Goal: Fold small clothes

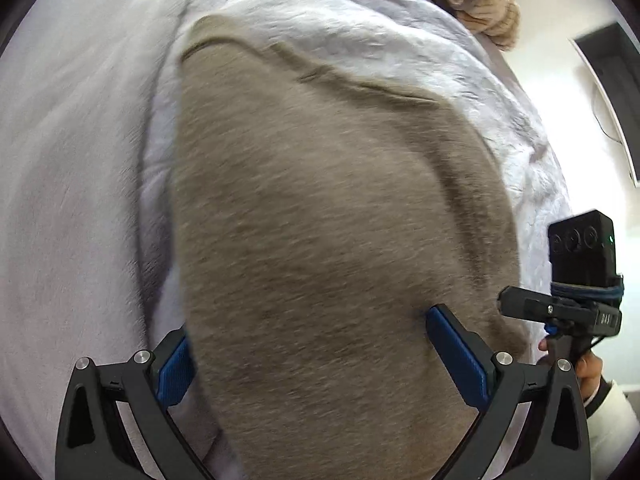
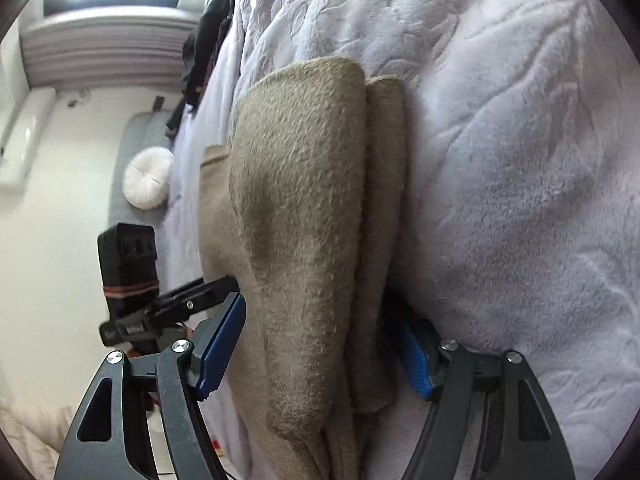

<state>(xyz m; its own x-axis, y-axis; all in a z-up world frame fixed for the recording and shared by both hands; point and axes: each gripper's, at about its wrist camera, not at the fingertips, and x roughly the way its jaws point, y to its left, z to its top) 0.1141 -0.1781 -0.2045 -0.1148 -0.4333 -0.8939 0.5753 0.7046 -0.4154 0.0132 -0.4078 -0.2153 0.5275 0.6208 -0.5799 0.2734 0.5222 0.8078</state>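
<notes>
A beige fuzzy garment (image 1: 328, 220) lies folded on a pale lilac plush blanket (image 1: 80, 160). In the left wrist view it fills the space between my left gripper's (image 1: 312, 344) wide-apart blue pads (image 1: 460, 356); the jaws straddle its near end. In the right wrist view the garment (image 2: 304, 208) shows as a folded stack with layers, running between my right gripper's (image 2: 324, 340) open blue pads (image 2: 222, 344). The right pad is partly hidden under the cloth edge. The other gripper (image 1: 576, 280) shows at the right of the left view.
The blanket (image 2: 500, 160) covers a bed. A tan knitted item (image 1: 480, 4) lies at the far end. Dark clothes (image 2: 208, 36) are piled at the bed's edge, a round white cushion (image 2: 148, 178) sits on a grey seat beyond. White floor lies beside the bed.
</notes>
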